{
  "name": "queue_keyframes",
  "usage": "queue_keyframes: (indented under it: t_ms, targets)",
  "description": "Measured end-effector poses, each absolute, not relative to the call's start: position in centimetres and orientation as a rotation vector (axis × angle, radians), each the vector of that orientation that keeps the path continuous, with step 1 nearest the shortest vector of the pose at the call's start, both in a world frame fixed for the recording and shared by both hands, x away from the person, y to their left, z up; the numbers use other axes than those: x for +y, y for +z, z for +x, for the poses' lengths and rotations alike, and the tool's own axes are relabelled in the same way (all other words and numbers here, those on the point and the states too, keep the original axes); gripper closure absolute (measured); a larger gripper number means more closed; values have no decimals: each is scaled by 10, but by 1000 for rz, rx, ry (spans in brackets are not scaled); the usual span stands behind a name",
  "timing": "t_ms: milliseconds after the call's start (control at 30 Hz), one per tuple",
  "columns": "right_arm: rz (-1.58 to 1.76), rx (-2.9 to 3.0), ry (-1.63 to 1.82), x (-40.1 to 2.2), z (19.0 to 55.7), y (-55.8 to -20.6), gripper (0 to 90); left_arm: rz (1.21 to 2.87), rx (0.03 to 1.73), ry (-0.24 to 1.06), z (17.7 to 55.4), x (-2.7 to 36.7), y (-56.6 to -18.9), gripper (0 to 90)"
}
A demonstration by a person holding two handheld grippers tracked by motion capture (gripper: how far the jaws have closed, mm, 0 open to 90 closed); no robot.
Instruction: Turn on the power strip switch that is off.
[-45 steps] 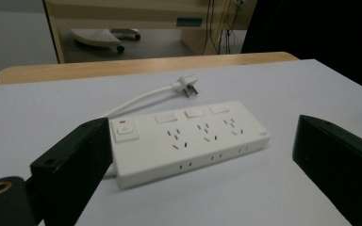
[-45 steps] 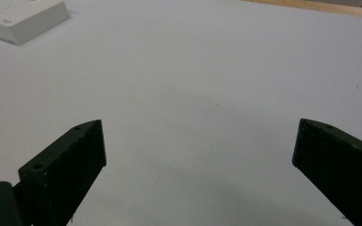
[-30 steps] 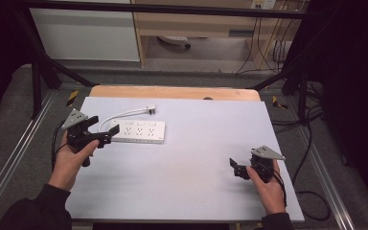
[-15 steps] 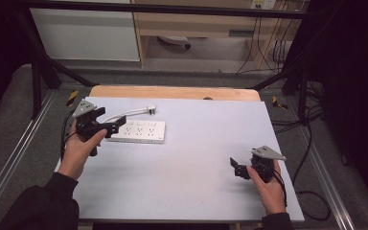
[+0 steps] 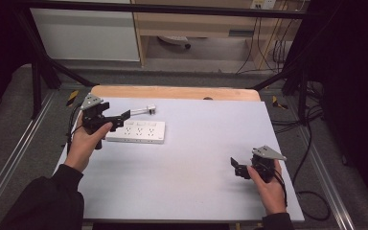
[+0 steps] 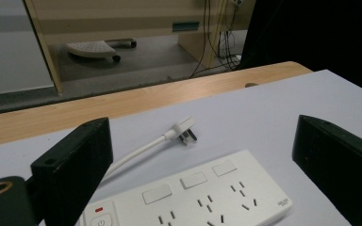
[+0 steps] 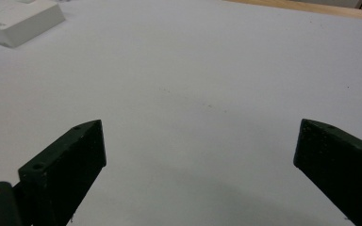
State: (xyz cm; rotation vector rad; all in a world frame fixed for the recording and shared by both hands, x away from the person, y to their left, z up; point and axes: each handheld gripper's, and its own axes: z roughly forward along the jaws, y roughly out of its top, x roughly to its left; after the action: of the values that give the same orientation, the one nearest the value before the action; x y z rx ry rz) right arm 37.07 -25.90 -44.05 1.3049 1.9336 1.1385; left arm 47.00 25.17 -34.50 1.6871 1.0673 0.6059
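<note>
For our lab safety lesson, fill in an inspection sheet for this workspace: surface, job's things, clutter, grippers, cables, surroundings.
Surface: pale grey table top with a wooden far edge, bare in the middle.
Job's things: white rectangular plastic power strip lying flat; its white plug lies unplugged beyond it.
Clutter: nothing seen.
Grippers: left gripper open above the strip; right gripper open, low over bare table.
Cables: white cord runs to the plug.
Surroundings: wooden shelving, dark floor.

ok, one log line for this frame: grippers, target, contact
left gripper: open, above power strip, no contact | plug: loose on table, unplugged | right gripper: open, near table edge, holding nothing
</note>
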Motion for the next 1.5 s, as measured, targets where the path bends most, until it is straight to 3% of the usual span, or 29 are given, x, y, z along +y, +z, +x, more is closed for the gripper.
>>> queue_keyframes:
  t_ms: [1500]
  targets:
    - [1314,1918,1145,-263,371,-440,32,1759,1100,640,507,231,-371,67]
